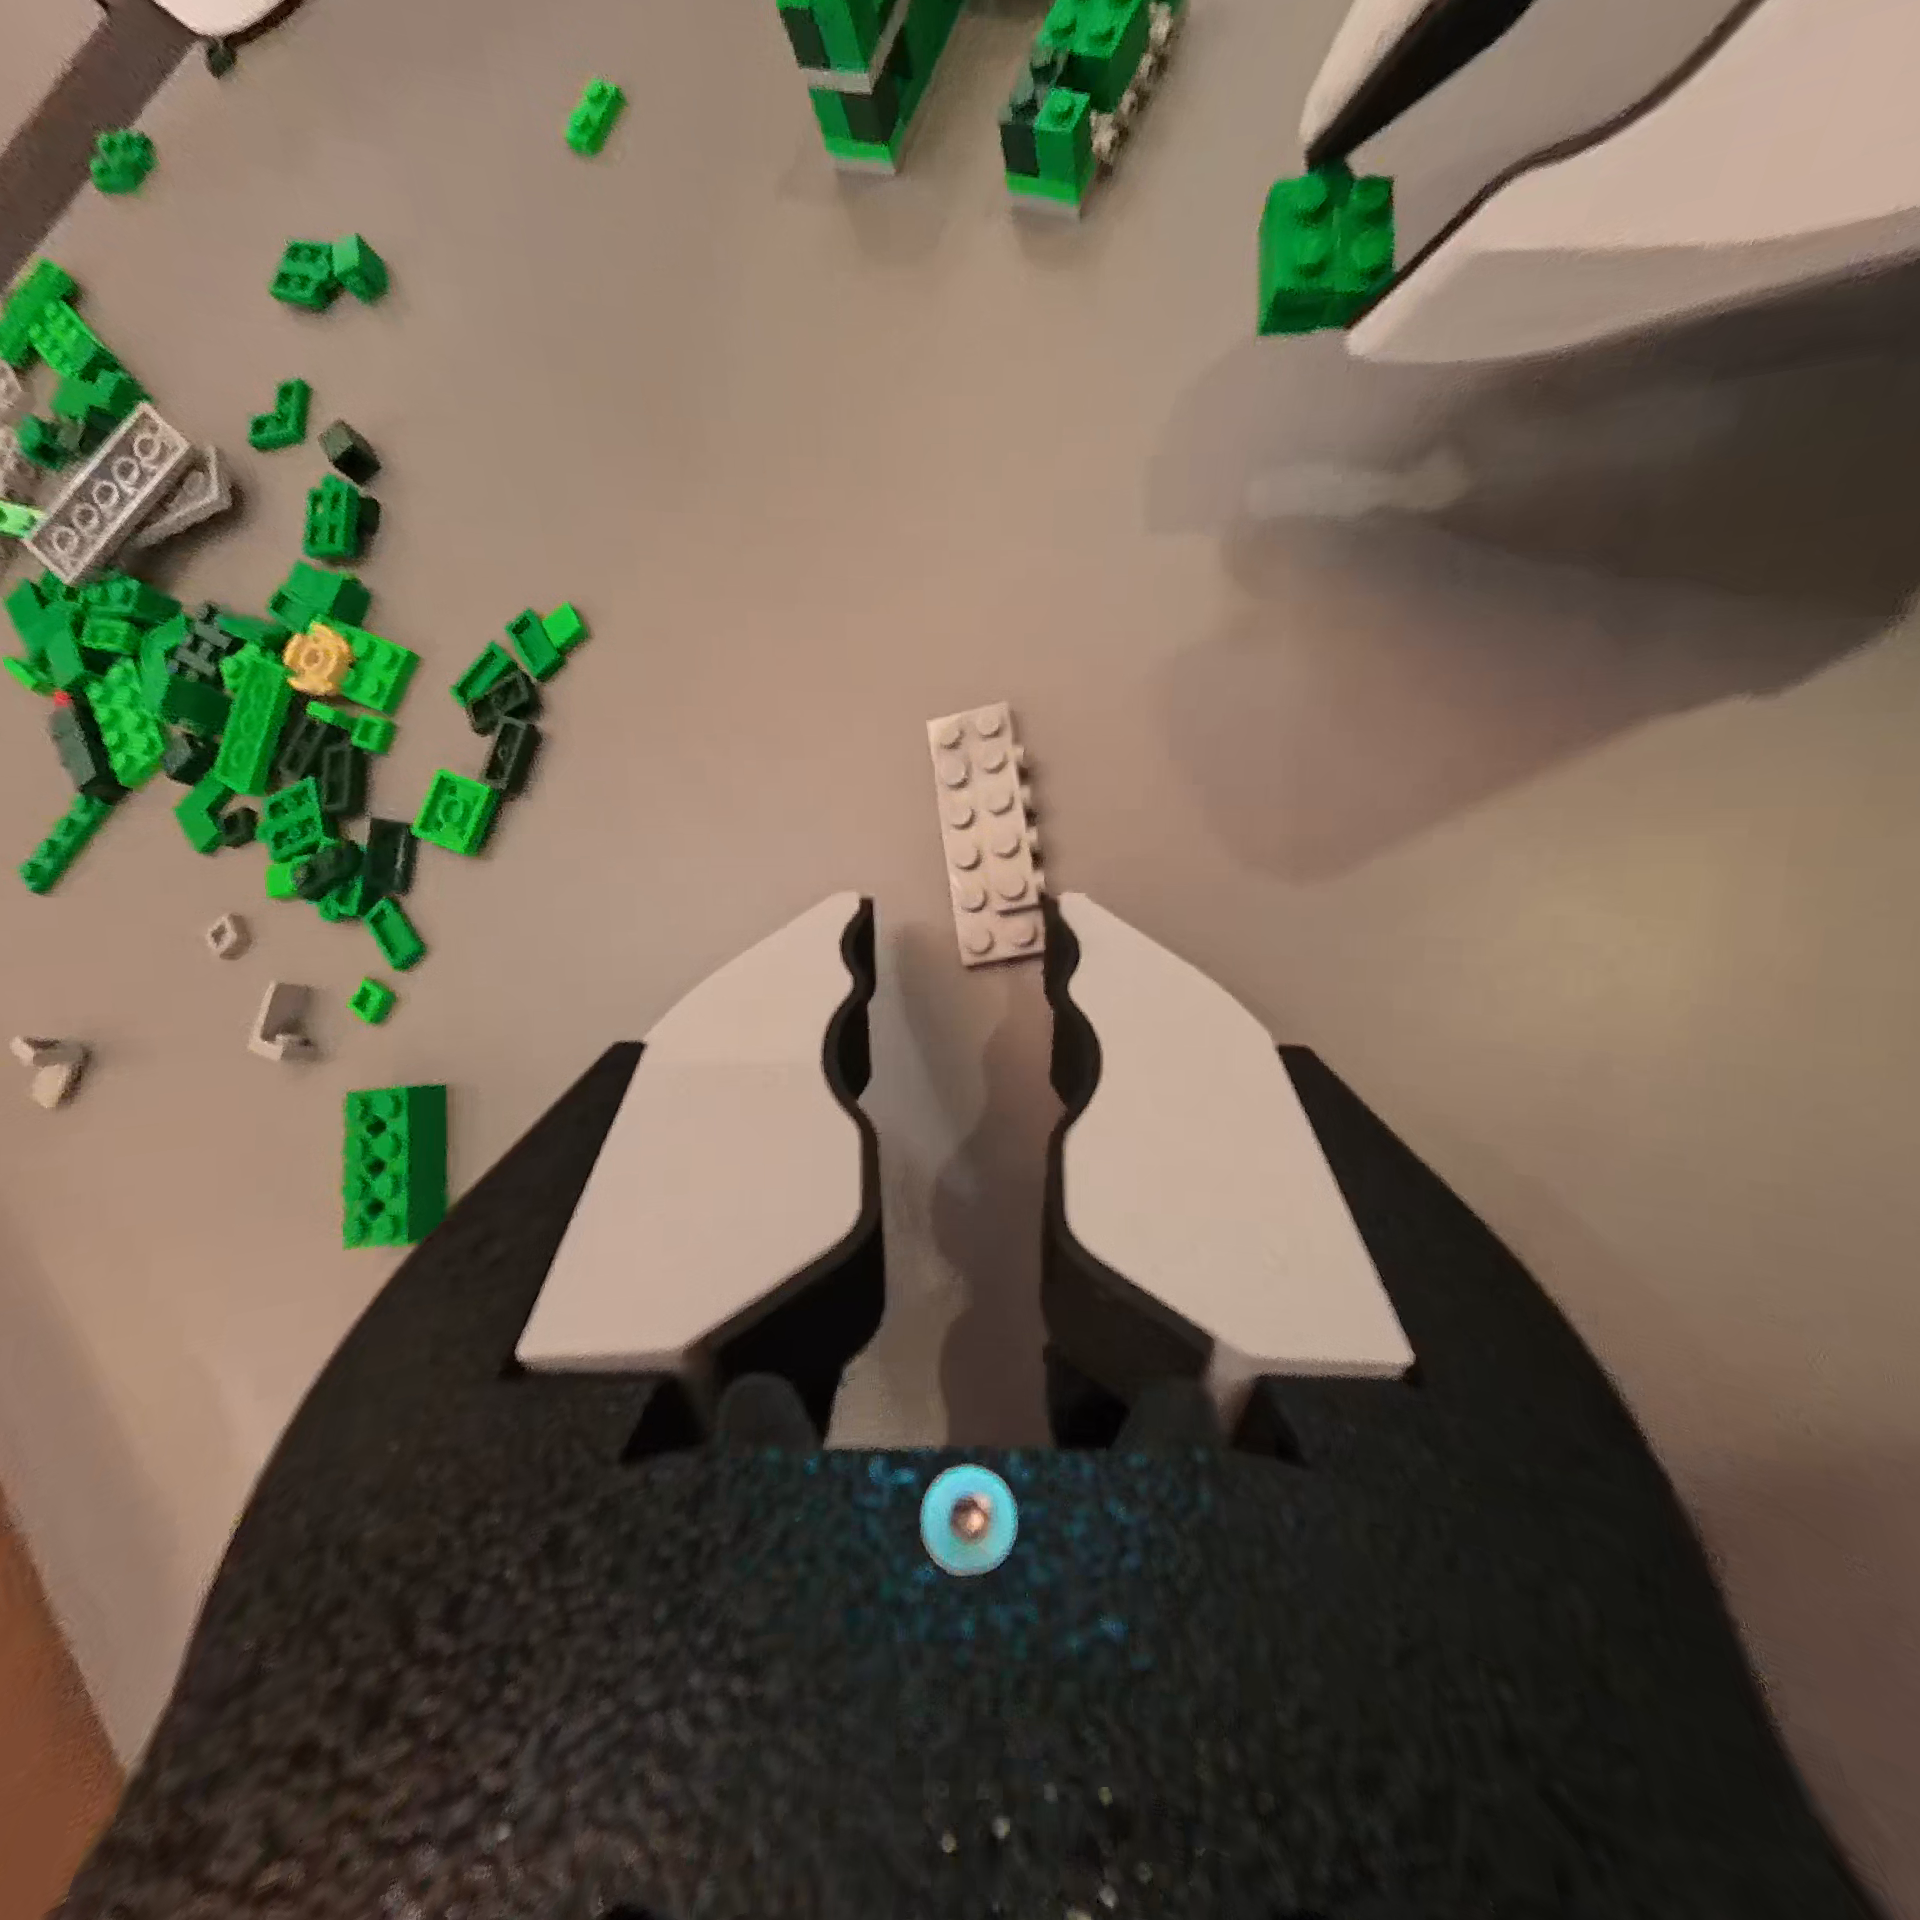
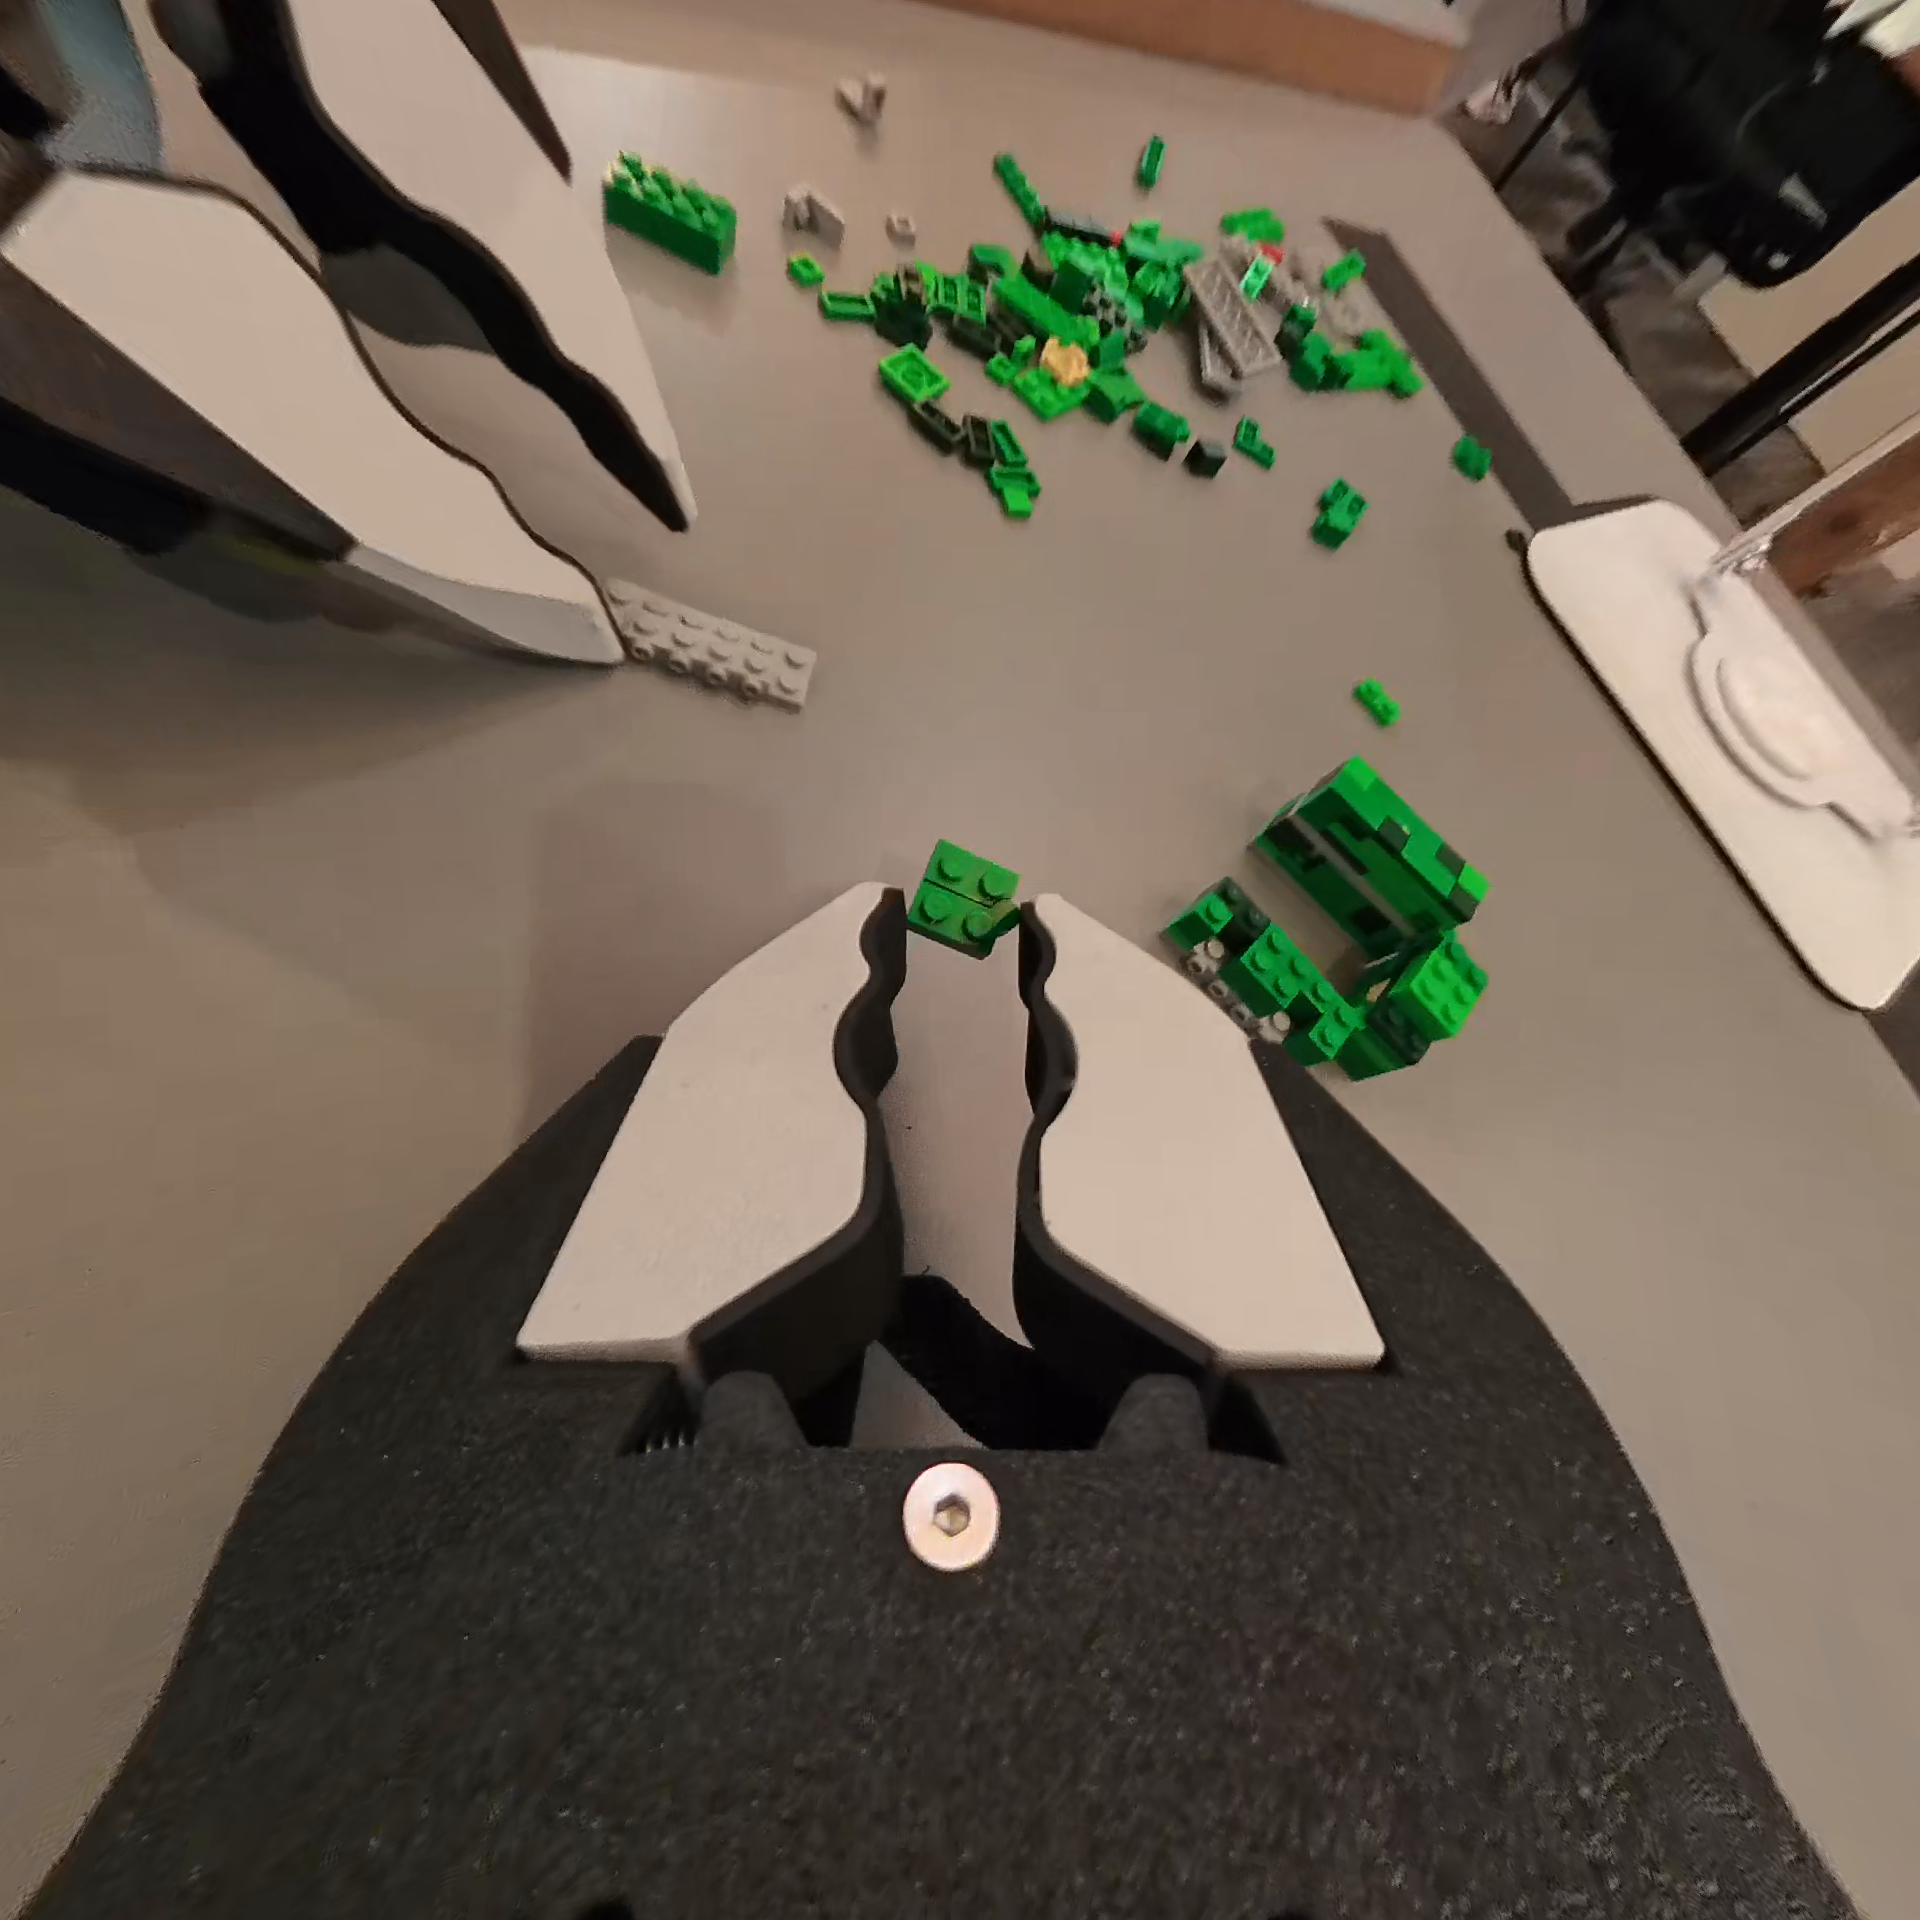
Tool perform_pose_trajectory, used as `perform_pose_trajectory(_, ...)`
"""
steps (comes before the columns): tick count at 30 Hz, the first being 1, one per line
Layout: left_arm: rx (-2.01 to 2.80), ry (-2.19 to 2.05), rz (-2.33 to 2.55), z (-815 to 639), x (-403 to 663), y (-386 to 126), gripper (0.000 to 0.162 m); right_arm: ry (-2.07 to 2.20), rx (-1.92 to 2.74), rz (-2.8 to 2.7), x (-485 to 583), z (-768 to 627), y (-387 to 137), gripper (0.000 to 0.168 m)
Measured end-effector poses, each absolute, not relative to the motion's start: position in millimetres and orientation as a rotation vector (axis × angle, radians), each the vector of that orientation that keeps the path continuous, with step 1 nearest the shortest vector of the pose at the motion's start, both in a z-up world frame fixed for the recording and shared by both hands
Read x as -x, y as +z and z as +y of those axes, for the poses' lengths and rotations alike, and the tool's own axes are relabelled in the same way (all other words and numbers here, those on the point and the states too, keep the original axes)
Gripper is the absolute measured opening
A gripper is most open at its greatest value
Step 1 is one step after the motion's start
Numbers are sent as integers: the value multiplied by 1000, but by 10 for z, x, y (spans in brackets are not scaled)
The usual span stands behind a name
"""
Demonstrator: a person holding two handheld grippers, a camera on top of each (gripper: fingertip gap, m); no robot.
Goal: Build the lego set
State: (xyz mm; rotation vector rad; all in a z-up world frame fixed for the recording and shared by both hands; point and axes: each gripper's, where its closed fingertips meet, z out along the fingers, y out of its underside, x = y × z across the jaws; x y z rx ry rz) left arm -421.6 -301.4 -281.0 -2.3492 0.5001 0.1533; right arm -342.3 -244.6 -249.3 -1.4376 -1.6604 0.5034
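left claw (image 1: 961, 920) released astride grey plate (image 1: 985, 831) | right claw (image 2: 961, 914) grasping green brick (image 2: 964, 899) | we steady plate, then press brick squarely onto its studs

Looking steeply down from the left gripper (image 1: 961, 925), close above the grey table (image 1: 727, 499), facing the grey plate (image 1: 987, 831). Looking more obliquely from the right gripper (image 2: 961, 914), facing across toward the loose brick pile (image 2: 1091, 312). Sharing plate (image 2: 717, 644), pile (image 1: 208, 707), built green pieces (image 1: 883, 83) (image 2: 1361, 914), and each other's gripper.
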Motion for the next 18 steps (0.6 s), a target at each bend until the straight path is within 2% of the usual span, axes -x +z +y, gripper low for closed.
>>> perform_pose_trajectory(9,2427,85,528,-2912,4136,-2840,15,570,1300,-1658,3494,-2516,-2375,20)
perform_pose_trajectory(18,2203,37,525,-2900,4123,-2618,7,529,1381,-2012,3305,-2576,-2821,20)
